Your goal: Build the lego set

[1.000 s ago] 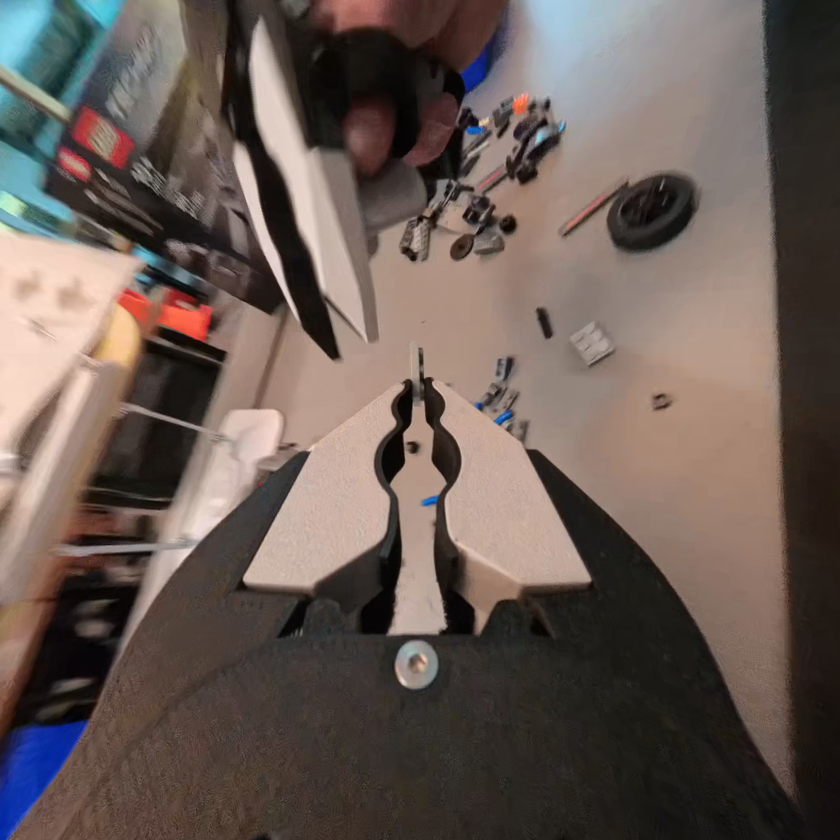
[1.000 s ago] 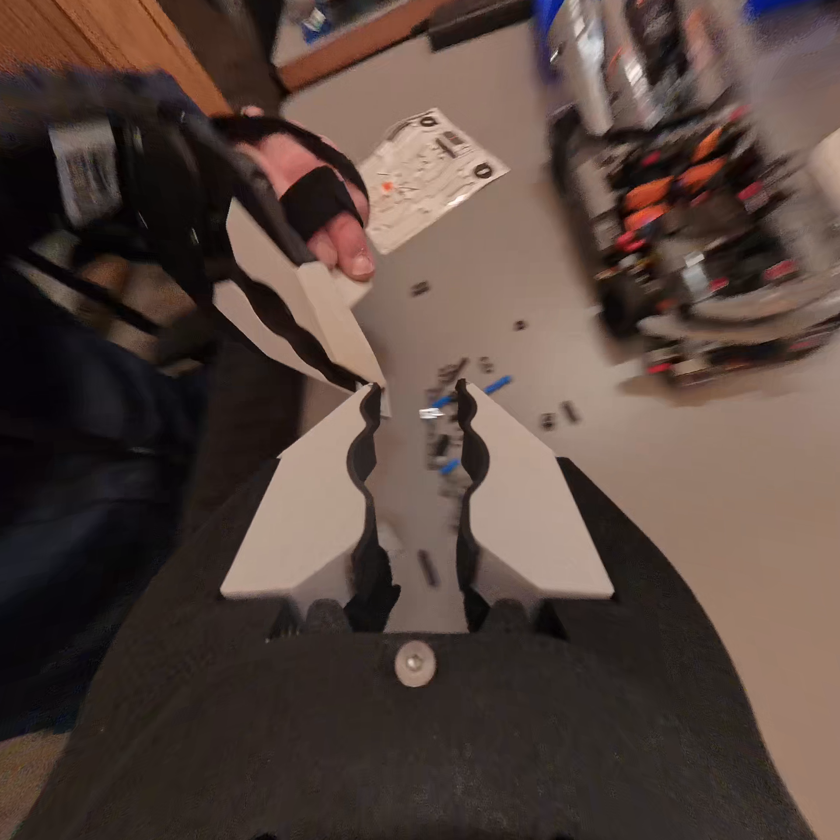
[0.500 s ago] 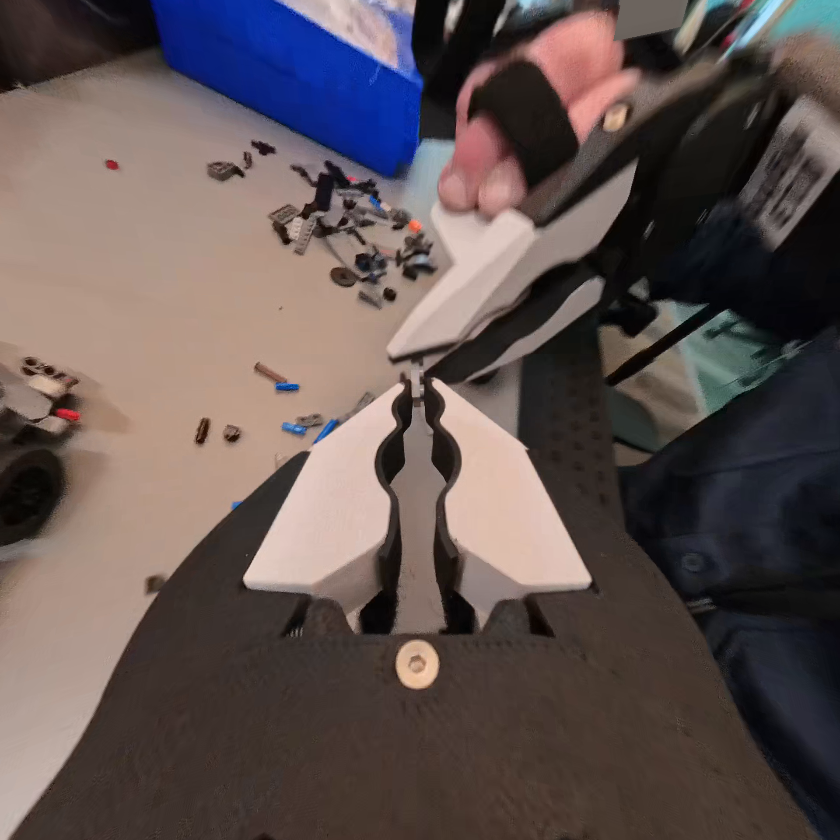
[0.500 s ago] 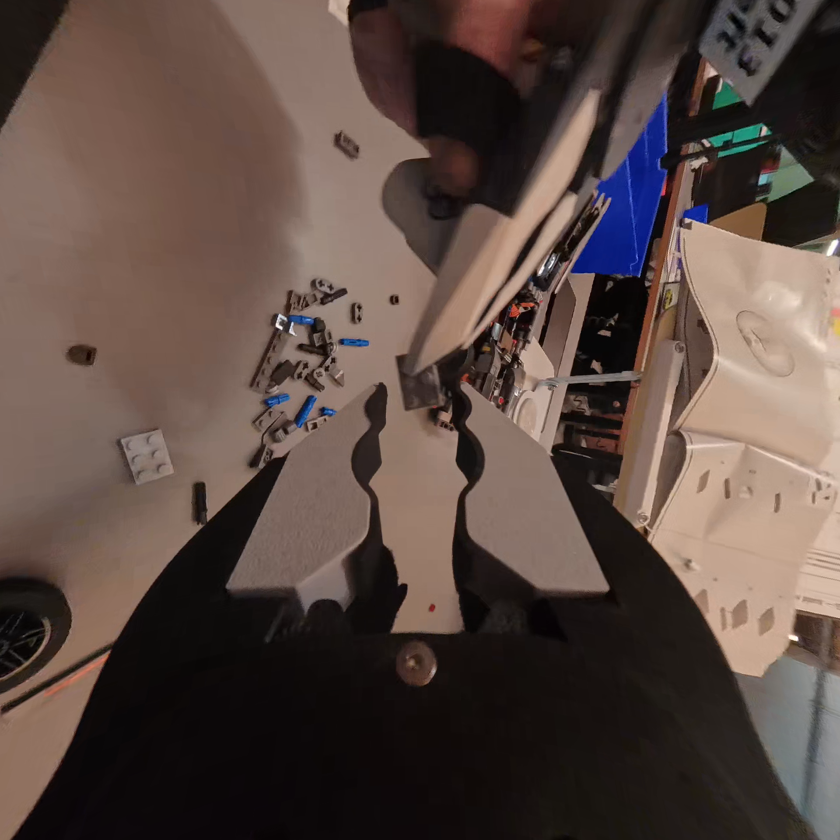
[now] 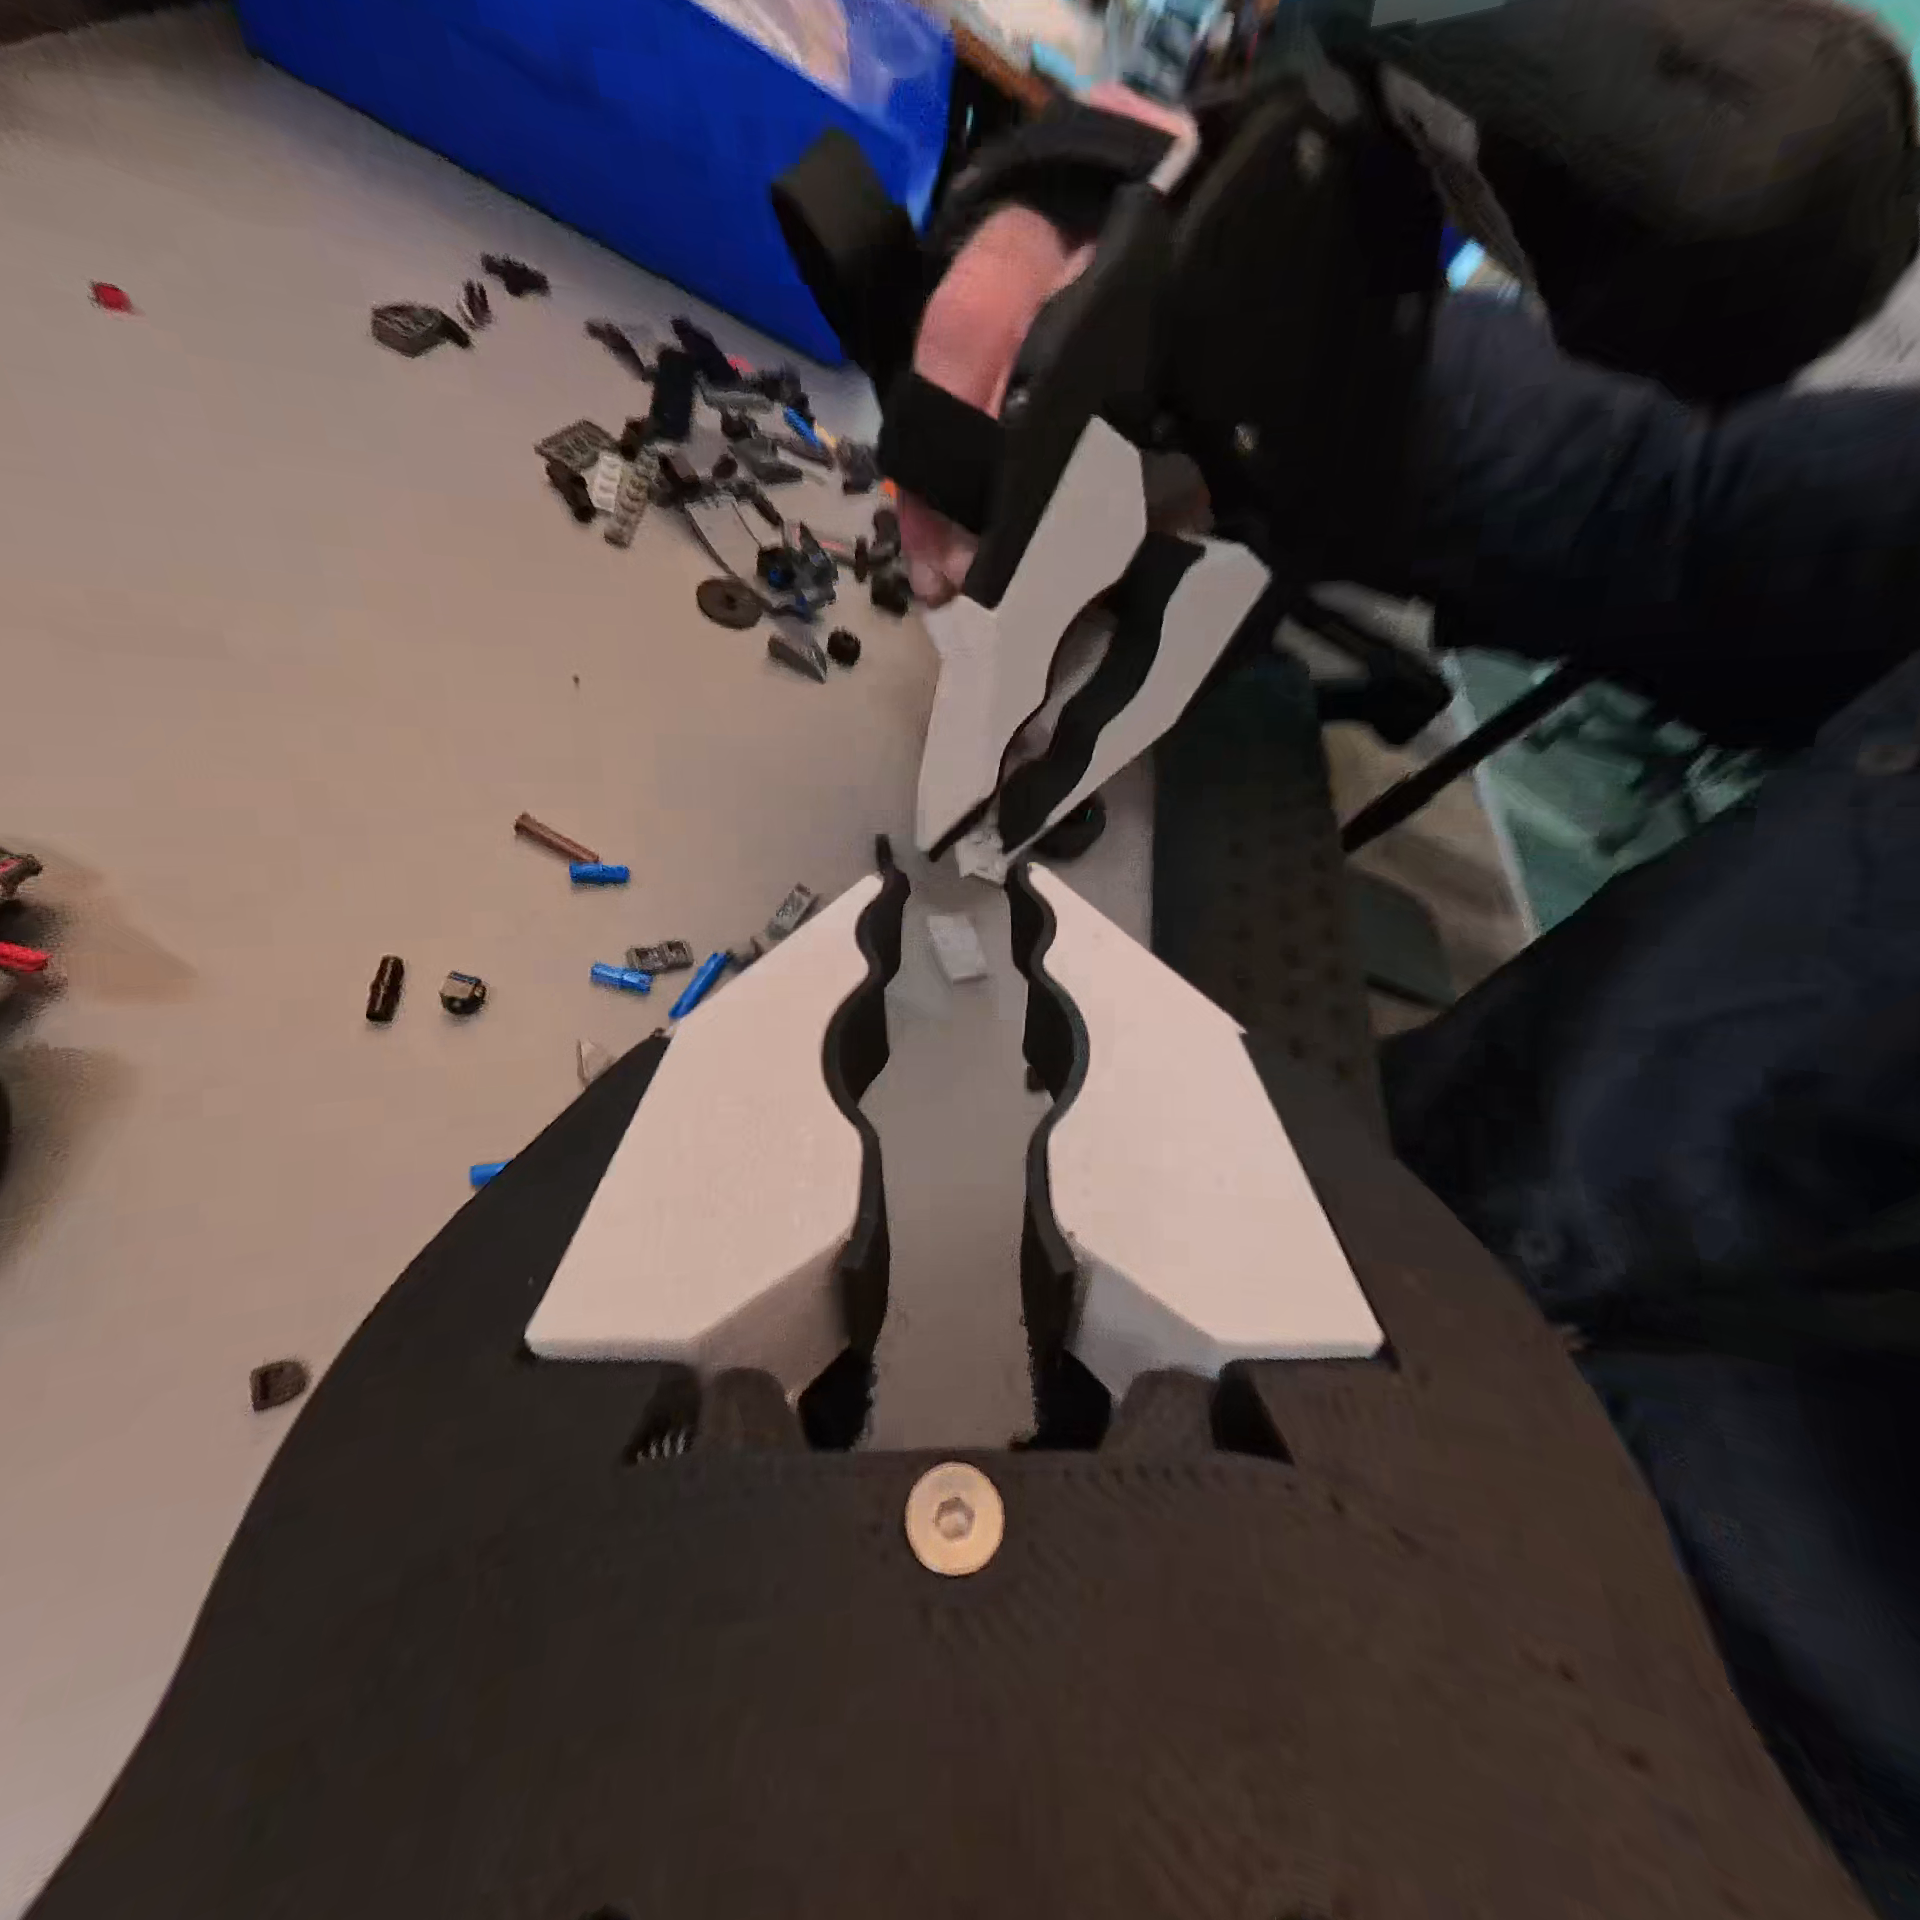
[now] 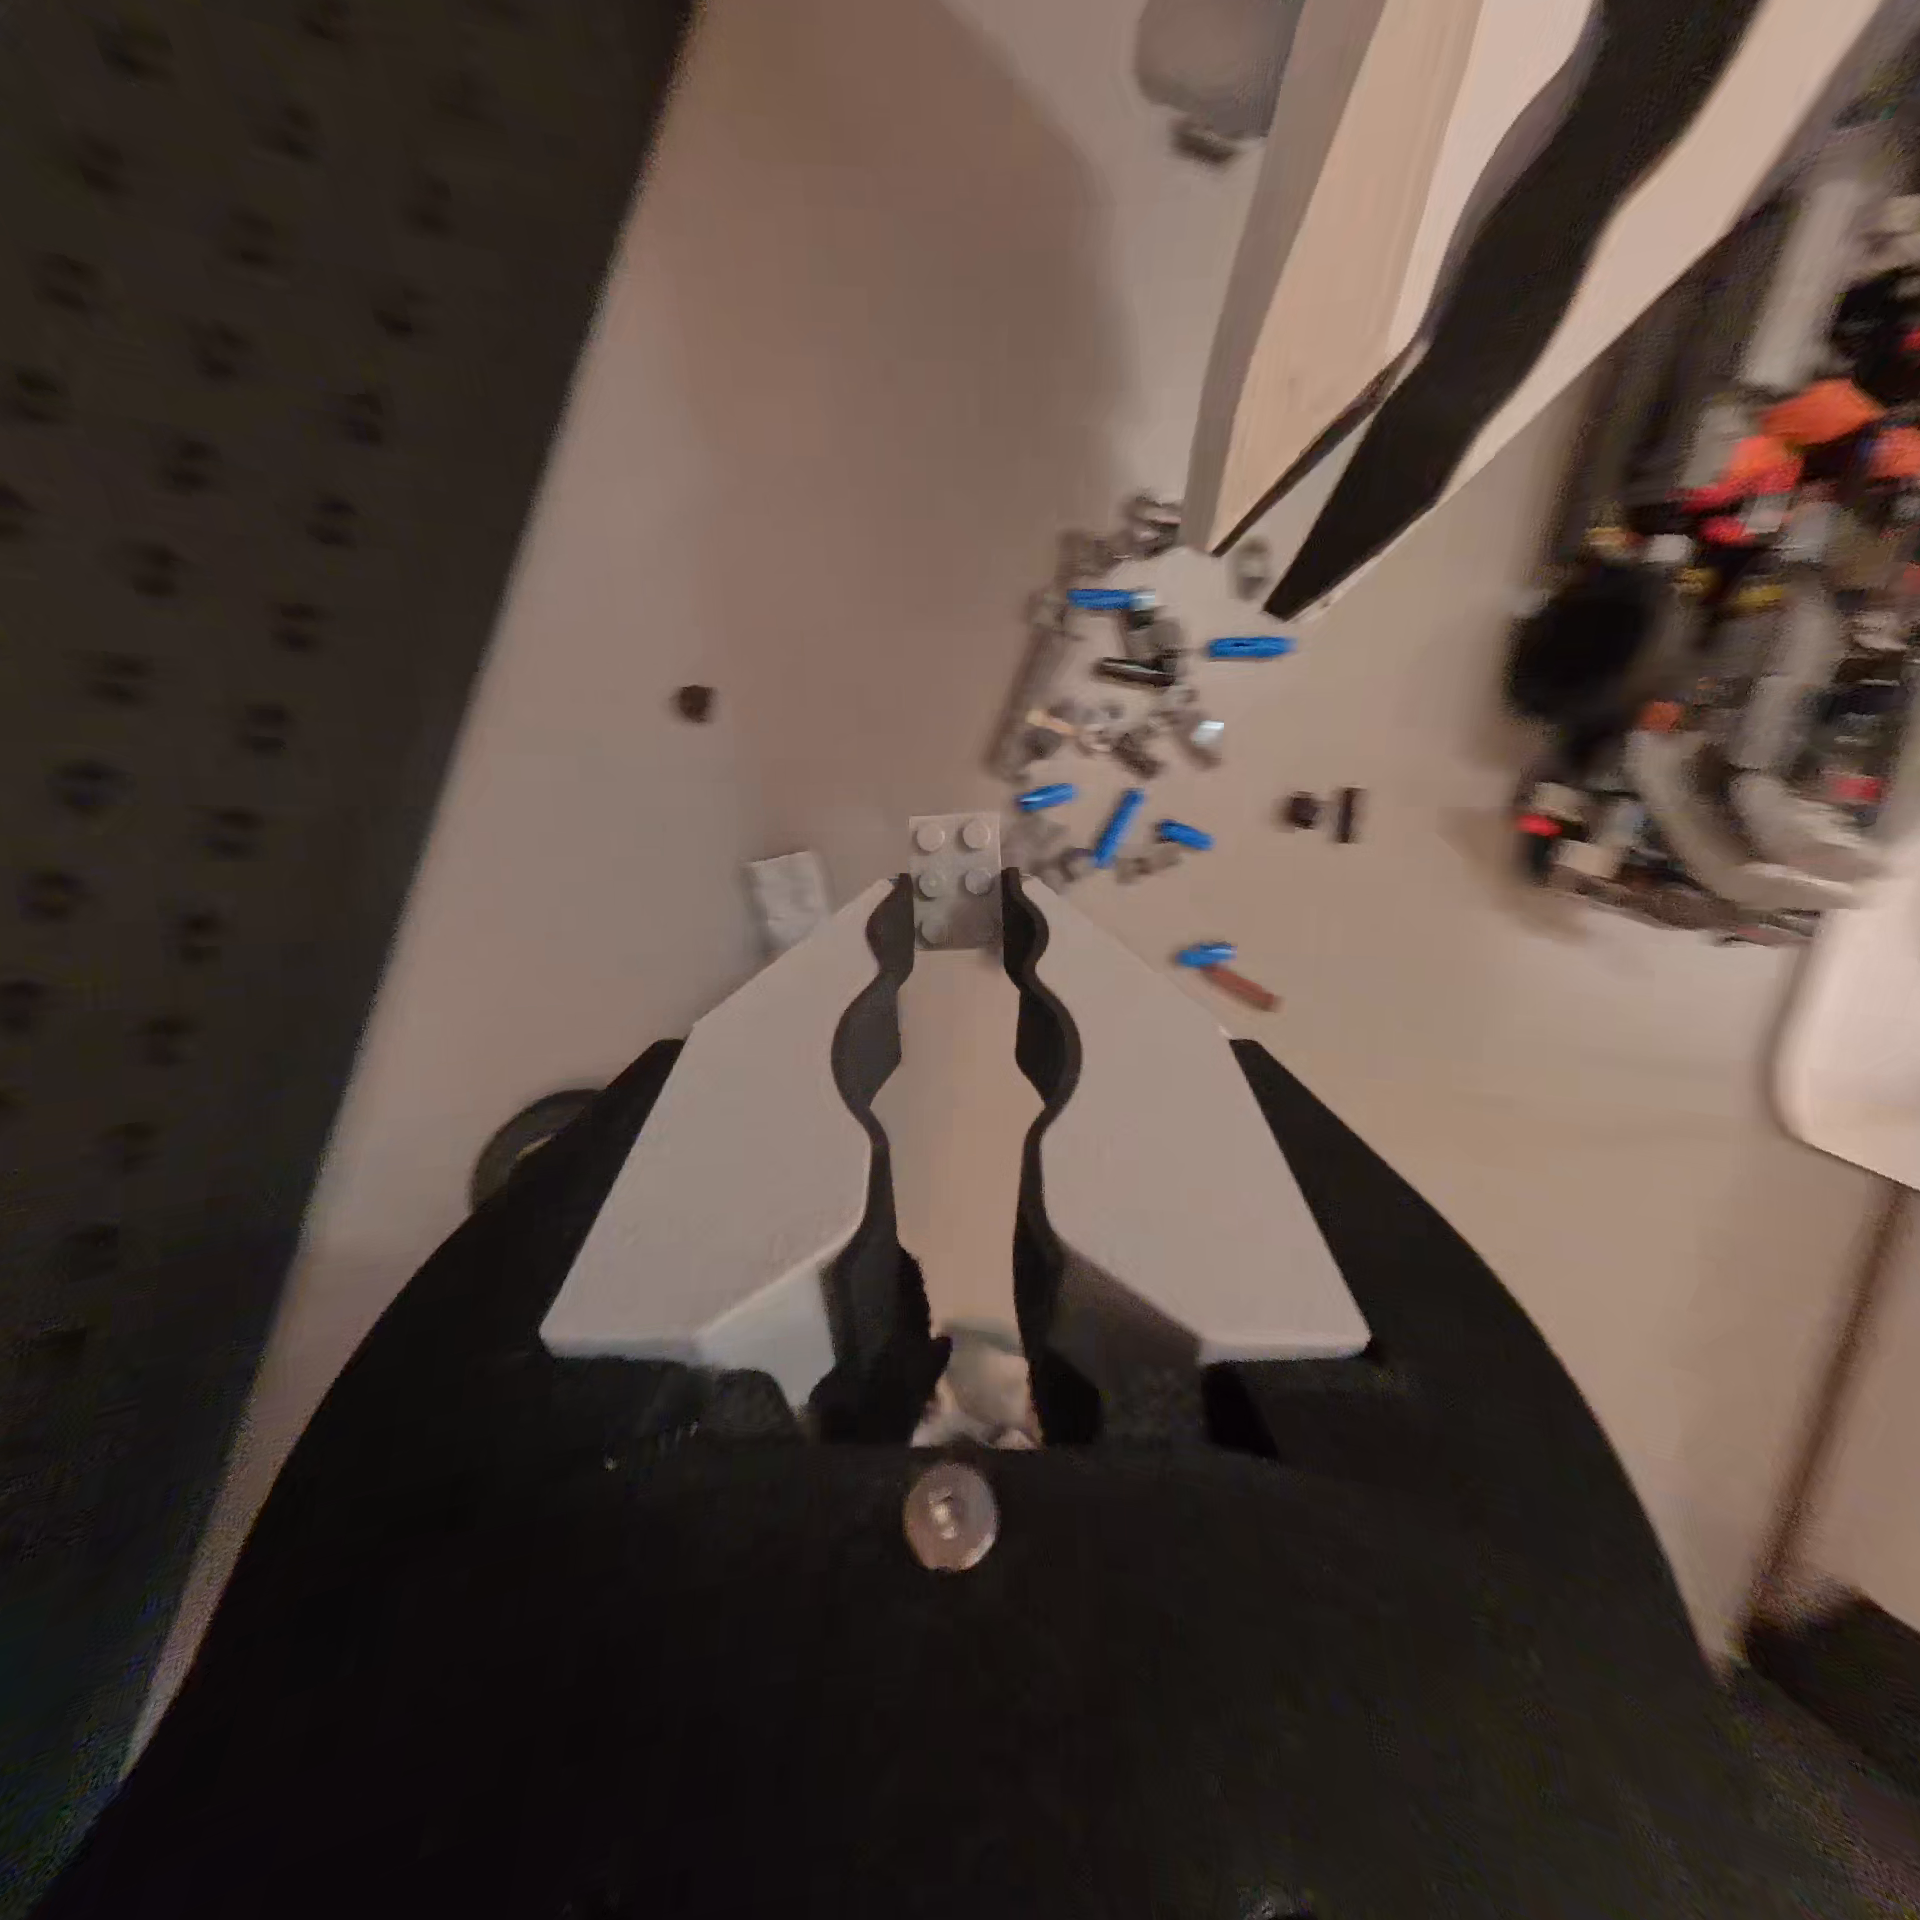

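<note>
The left gripper [image 5: 954,883] has let go; its fingers now stand apart, holding nothing. The small grey plate [image 6: 954,881] now sits pinched in the right gripper [image 6: 952,891]. The hand-over looks done, so the plate can be pressed onto the model.

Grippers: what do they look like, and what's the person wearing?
Both match. Left gripper and right gripper: two pale grey wedge fingers with wavy black inner pads, on a textured black body with a silver screw at centre. No cables visible. The hand wears black straps over the fingers; the sleeve is dark navy.
</note>
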Motion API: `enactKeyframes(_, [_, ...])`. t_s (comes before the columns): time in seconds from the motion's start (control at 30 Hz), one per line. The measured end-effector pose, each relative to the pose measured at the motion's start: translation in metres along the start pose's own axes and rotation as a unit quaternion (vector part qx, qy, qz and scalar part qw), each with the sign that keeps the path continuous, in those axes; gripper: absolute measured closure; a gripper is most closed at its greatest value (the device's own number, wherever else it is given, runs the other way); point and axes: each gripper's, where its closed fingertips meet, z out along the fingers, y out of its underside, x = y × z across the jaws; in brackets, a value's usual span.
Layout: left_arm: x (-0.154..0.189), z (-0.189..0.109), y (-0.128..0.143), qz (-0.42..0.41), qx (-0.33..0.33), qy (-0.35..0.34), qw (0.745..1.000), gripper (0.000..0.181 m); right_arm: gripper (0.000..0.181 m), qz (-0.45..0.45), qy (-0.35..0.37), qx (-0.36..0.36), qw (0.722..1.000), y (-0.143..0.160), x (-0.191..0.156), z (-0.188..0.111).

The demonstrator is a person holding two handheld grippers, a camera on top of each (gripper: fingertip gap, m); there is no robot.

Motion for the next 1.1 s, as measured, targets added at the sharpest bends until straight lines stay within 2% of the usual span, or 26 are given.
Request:
enactKeyframes(0.07, [0.006, 0.009, 0.016, 0.069, -0.038, -0.027, 0.997, 0.163, 0.167, 0.013, -0.038, -0.001, 0.999, 0.009, -0.015, 0.009])
enactKeyframes(0.17, [0.016, 0.029, 0.045, 0.172, -0.109, -0.053, 0.978, 0.16, 0.167, 0.023, -0.06, -0.022, 0.998, 0.019, -0.023, 0.019])
enactKeyframes(0.3, [0.02, 0.048, 0.065, 0.247, -0.159, -0.072, 0.953, 0.153, 0.167, 0.015, -0.08, -0.033, 0.996, 0.018, -0.033, 0.029])
enactKeyframes(0.37, [0.019, 0.053, 0.07, 0.265, -0.169, -0.074, 0.947, 0.152, 0.167, 0.009, -0.083, -0.054, 0.995, 0.025, -0.035, 0.034])
enactKeyframes(0.77, [0.017, 0.071, 0.083, 0.331, -0.202, -0.086, 0.918, 0.15, 0.165, 0.006, -0.089, -0.05, 0.995, 0.026, -0.032, 0.036])
enactKeyframes(1.03, [0.015, 0.073, 0.086, 0.331, -0.207, -0.088, 0.917, 0.151, 0.161, 0.035, -0.097, -0.058, 0.993, 0.03, -0.03, 0.035])
enactKeyframes(1.1, [0.017, 0.074, 0.088, 0.331, -0.207, -0.084, 0.917, 0.151, 0.166, 0.025, -0.095, -0.049, 0.994, 0.029, -0.031, 0.036])
